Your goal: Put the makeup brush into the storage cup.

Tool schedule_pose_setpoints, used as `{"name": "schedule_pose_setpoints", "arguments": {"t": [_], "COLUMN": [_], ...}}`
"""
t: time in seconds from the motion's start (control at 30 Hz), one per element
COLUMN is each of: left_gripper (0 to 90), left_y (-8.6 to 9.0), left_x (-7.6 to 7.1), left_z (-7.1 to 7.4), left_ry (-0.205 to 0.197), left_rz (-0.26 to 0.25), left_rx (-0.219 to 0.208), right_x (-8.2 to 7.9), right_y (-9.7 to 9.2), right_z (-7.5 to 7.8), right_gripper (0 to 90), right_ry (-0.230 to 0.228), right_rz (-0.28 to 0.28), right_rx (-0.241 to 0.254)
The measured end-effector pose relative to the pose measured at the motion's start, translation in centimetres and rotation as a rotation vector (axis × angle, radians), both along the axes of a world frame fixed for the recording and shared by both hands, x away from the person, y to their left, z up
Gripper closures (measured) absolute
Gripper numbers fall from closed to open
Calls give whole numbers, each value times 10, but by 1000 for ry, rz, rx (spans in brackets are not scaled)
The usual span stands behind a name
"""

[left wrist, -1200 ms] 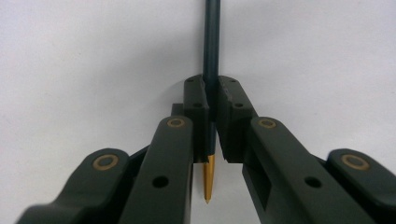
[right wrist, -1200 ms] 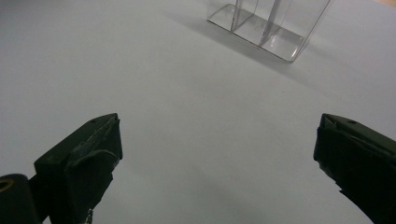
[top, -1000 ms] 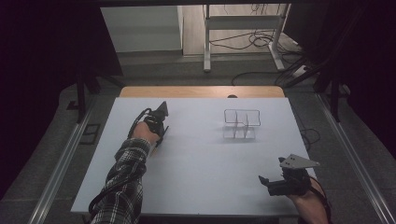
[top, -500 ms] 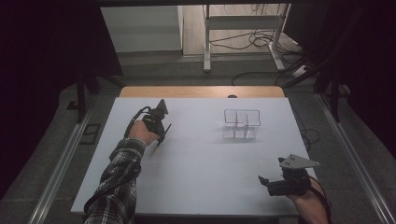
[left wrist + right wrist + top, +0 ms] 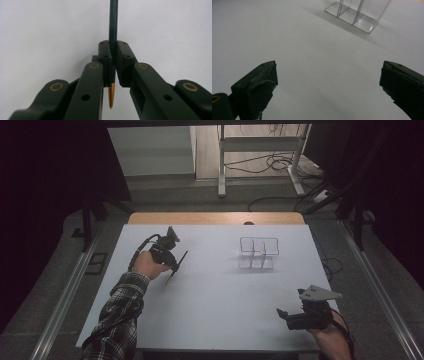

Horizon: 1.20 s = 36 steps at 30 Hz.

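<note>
The left tongs are squeezed tight on a thin dark pencil with a gold pointed tip. In the left gripper view the pencil runs straight up between the two black jaws, with its gold tip poking out near the bottom and its long dark body sticking out past the jaw ends. From the high view the pencil slants, low end toward the person and top end pointing away and to the right, over the left part of the white bench.

The clear plastic box with little walls inside stands on the bench, off to the right of the left tongs and a bit farther from the person. It is well apart from the pencil. I think the pencil must go that way, and stand up straight to drop into one of the open slots.

The right tongs are open wide and hold nothing. They sit low near the front right edge. The box is straight ahead of them.
</note>
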<state>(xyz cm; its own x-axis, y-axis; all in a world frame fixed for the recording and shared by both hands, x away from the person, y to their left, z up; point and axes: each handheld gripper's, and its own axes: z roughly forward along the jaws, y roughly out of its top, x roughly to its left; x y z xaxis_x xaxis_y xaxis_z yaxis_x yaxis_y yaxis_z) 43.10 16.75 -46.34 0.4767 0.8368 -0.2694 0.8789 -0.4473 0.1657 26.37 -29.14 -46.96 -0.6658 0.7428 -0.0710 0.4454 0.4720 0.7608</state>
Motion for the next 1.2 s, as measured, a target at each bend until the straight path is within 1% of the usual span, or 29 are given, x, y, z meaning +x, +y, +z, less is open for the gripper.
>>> {"name": "schedule_pose_setpoints", "arguments": {"t": [0.13, 0.23, 0.3, 0.5, 0.57, 0.87, 1.0, 1.13, 1.17, 1.2], "left_gripper": [838, 838, 838, 838, 838, 838, 838, 838, 838, 837], "left_y": [1, 0, -1, -4, -5, -6, -9, -14, -16, -17], "left_x": [-6, -10, -13, -25, -29, -50, -58, -65, -67, -68], "left_z": [2, 4, 5, 7, 8, 9, 11, 13, 12, 12], "left_ry": [-14, -23, -25, -33, -45, -92, -104, -112, -121, -125], "left_rz": [-26, -56, -66, -120, -134, -187, -210, -249, -257, -261], "left_rx": [-38, -50, -66, -106, -113, -188, -201, -221, -229, -235], "right_x": [0, 0, 0, -1, -1, -1, -1, -1, -1, 0], "right_y": [0, 0, 0, 1, 1, 0, 1, 1, 1, 0], "right_z": [0, 0, 0, 1, 1, 2, 2, 2, 3, 3], "right_gripper": [16, 17, 18, 20, 20, 19, 18, 17, 17, 23], "right_ry": [0, 0, 4, 9, 10, 10, 5, 3, 4, 10], "right_rz": [-1, 1, 1, 5, 4, 0, 2, 5, 4, 3], "right_rx": [1, 2, 5, 9, 11, 25, 30, 33, 35, 47]}}
